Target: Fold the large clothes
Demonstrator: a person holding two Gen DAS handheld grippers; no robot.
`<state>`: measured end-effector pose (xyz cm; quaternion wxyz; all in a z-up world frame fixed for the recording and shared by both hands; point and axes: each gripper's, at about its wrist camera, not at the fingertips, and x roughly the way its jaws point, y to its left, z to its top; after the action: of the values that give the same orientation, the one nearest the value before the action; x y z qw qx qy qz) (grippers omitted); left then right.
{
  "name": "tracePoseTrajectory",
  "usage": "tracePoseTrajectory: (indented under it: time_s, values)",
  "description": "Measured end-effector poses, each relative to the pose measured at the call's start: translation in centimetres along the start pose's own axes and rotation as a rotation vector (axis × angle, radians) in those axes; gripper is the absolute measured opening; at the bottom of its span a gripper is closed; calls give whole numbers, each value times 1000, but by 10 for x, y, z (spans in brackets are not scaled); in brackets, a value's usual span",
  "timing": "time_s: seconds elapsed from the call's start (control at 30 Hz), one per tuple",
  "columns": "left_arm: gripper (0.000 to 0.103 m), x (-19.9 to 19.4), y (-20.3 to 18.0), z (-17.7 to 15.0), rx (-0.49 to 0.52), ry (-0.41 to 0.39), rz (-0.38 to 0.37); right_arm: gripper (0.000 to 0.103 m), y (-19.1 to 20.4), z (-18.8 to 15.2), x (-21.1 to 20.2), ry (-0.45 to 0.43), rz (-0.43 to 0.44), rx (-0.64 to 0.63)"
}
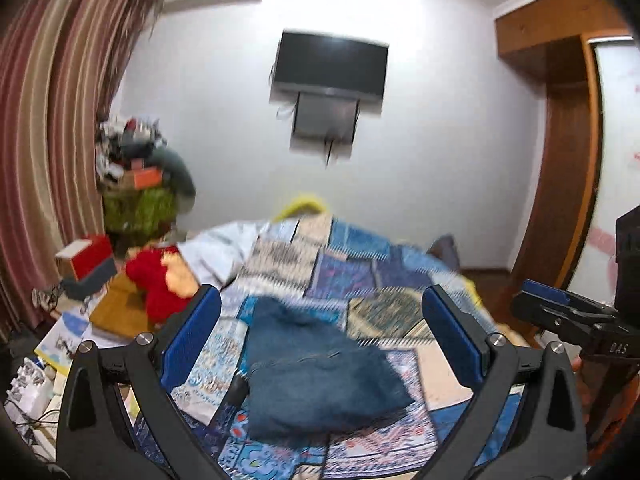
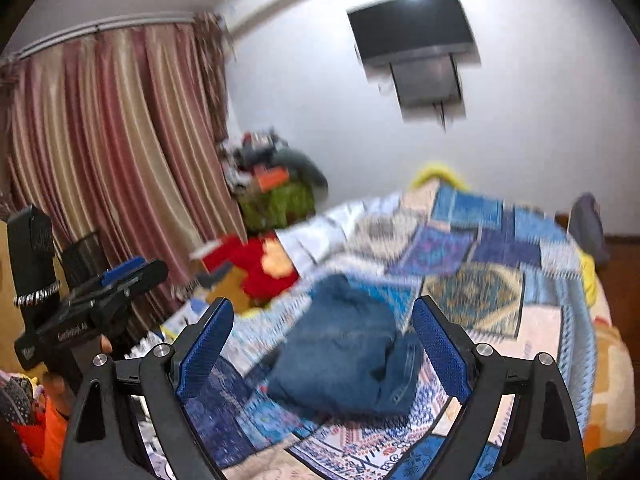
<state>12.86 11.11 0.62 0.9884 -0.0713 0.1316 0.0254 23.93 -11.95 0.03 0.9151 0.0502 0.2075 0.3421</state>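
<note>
Folded jeans (image 1: pixel 320 368) lie on the bed (image 1: pixel 400 280) ahead, below both tools, left (image 1: pixel 320 332) and right (image 2: pixel 322 340), each gaping empty.

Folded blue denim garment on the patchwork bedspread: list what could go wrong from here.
1. The folded blue denim garment looks lumpy and loosely stacked, with neither gripper holding it, so it may slump open.
2. The left gripper and right gripper both have wide-open jaws hovering above it; a low pass could snag a fold.
3. The patchwork bedspread is rumpled, an uneven base that could tilt the bundle.
</note>
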Motion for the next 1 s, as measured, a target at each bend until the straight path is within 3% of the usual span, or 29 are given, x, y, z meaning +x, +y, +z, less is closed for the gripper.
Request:
tracePoseTrajectory:
  time_s: [0.23,0.37,0.57,1.0]
  values:
    - [102,-41,-26,-4,57,-103,69,90,29,-3,-55,-131,-40,-49]
    - [103,-51,-33,-9,87,-125,87,96,37,-12,-64,-141,-109,-56]
    - [103,-53,-38,-15,84,-116,91,103,41,-21,-70,-147,-185,-81]
    - [103,-39,-24,-21,32,-71,92,103,38,-23,-76,-158,-191,-72]
